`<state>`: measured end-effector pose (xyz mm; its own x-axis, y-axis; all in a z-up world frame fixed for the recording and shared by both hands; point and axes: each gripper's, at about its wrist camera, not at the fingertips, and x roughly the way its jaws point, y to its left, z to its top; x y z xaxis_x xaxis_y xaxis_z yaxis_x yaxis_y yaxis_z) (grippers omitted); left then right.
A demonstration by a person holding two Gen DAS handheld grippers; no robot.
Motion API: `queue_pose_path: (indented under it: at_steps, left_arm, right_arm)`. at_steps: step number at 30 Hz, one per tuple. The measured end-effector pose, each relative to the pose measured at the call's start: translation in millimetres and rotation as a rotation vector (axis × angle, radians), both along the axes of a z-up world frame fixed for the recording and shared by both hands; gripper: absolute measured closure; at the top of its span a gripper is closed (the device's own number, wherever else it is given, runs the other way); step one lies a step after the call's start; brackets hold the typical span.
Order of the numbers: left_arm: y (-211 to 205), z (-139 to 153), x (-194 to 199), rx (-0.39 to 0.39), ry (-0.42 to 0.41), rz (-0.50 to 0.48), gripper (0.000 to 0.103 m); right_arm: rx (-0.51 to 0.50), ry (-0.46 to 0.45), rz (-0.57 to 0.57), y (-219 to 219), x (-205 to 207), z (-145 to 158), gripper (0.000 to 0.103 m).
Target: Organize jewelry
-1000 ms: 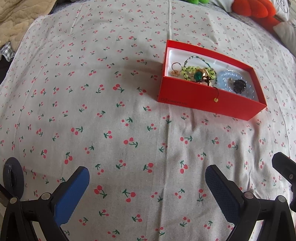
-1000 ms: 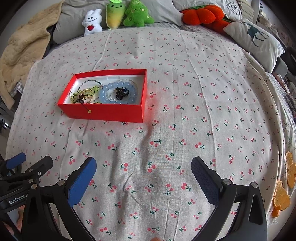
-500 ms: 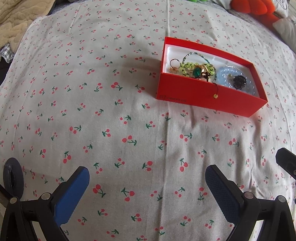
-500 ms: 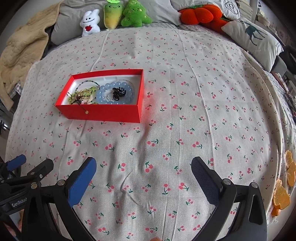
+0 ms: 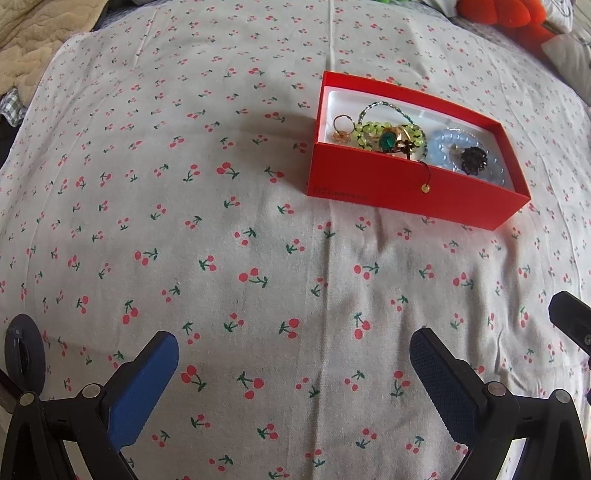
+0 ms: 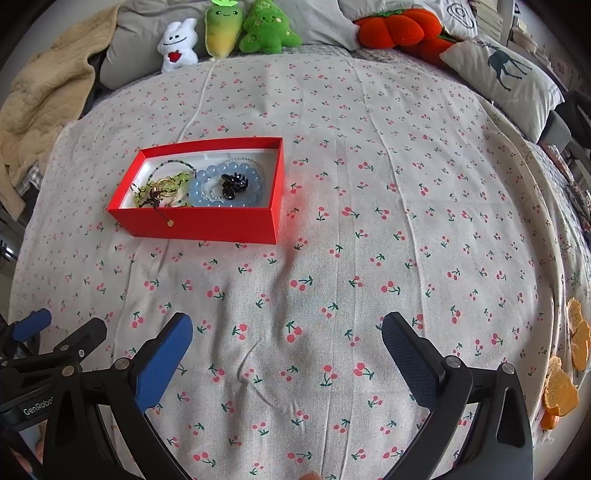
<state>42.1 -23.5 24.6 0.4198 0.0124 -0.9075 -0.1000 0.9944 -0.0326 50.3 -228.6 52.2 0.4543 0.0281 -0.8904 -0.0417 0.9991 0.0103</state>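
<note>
Nearest: your left claw (image 5: 293, 373) and right claw (image 6: 286, 356) both hang released over bare cherry-print bedsheet (image 6: 369, 258), gripping nothing. Likely you're between picks or finished. At about 11 o'clock from the right claw, 1 o'clock from the left, sits the red box (image 6: 207, 225), jewelry gathered inside: blue bead bracelet (image 6: 201, 184) and black hair claw clip (image 6: 232, 183) together, green beads (image 5: 364, 131) tangled beside. One gold-tipped strand (image 5: 425, 181) droops over the near wall; tuck it in. Farthest: plush toys (image 6: 221, 31) at the headboard.

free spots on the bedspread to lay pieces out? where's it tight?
Bare cloth right of the red box, toward the deer pillow; more between the box and both open tools. Crowded: the box interior, with blue bead bracelet against tangled green beads.
</note>
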Motion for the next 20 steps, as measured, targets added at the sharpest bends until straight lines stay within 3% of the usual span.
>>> queue_pose_path:
  at_steps: [15,20]
  left_arm:
    - [-1.3,-7.4,-1.7,0.023,0.007,-0.023,0.0]
    - [-0.4,-18.5,-0.9,0.041,-0.015,-0.037,0.0]
  right_arm:
    - [-0.027,0.003,0.001,4.6,-0.1,-6.4,0.0]
    - [-0.072,-0.002,-0.004,16.4,0.4,-25.4,0.0]
